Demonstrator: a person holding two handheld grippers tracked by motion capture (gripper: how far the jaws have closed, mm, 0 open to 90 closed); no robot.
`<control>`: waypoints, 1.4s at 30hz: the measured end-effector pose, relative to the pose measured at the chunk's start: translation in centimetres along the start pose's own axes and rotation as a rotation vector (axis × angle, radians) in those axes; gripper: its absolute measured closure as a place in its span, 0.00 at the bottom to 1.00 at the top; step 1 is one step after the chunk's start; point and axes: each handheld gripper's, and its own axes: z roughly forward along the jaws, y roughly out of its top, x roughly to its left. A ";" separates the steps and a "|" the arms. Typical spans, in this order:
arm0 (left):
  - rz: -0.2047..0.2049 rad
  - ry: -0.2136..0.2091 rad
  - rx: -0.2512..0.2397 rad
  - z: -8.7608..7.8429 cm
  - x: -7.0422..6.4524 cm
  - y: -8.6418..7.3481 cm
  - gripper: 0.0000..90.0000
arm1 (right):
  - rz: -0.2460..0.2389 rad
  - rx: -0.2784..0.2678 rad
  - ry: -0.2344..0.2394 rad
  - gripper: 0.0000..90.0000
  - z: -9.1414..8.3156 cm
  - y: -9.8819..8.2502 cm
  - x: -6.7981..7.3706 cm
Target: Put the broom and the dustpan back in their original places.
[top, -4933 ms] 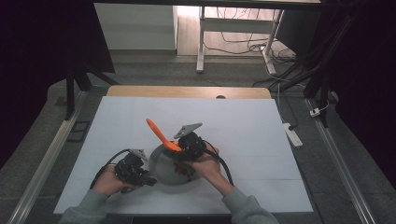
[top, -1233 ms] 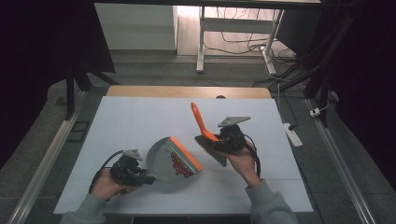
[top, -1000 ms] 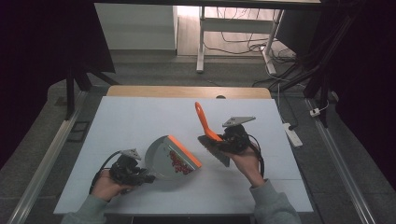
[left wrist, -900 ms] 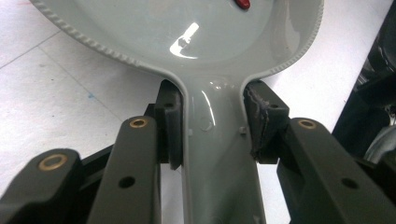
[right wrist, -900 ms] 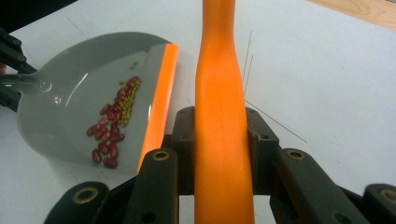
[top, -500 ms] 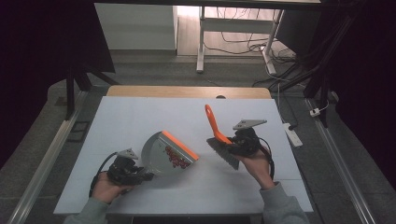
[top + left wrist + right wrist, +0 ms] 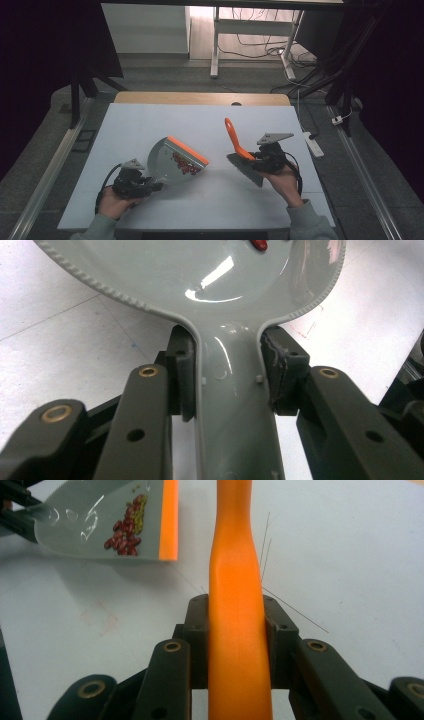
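Clamped on the stem of a grey plastic dustpan (image 7: 176,161) with an orange front lip, the left gripper (image 7: 131,181) has its pads pressed to both sides of the handle; in the left gripper view that handle (image 7: 234,405) runs off the bottom edge and the pan's bowl is cut off at the top. Right of the dustpan, well apart from it, the right gripper (image 7: 265,156) grips the orange plastic handle of a small hand brush (image 7: 239,150); its grey bristles are partly hidden behind the hand and blurred, so their shape is perhaps fan-like. Small dark red pieces (image 7: 125,532), probably beans, lie in the pan near its lip. No writing is readable anywhere. Compared with a second ago, the brush has moved farther right of the dustpan, which has kept its place on the white table (image 7: 150,125).
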 end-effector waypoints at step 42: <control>-0.224 0.178 -0.086 -1.1 0.0 -3.0 0.68 | 0.024 0.070 0.083 0.78 -0.4 -2.3 0.9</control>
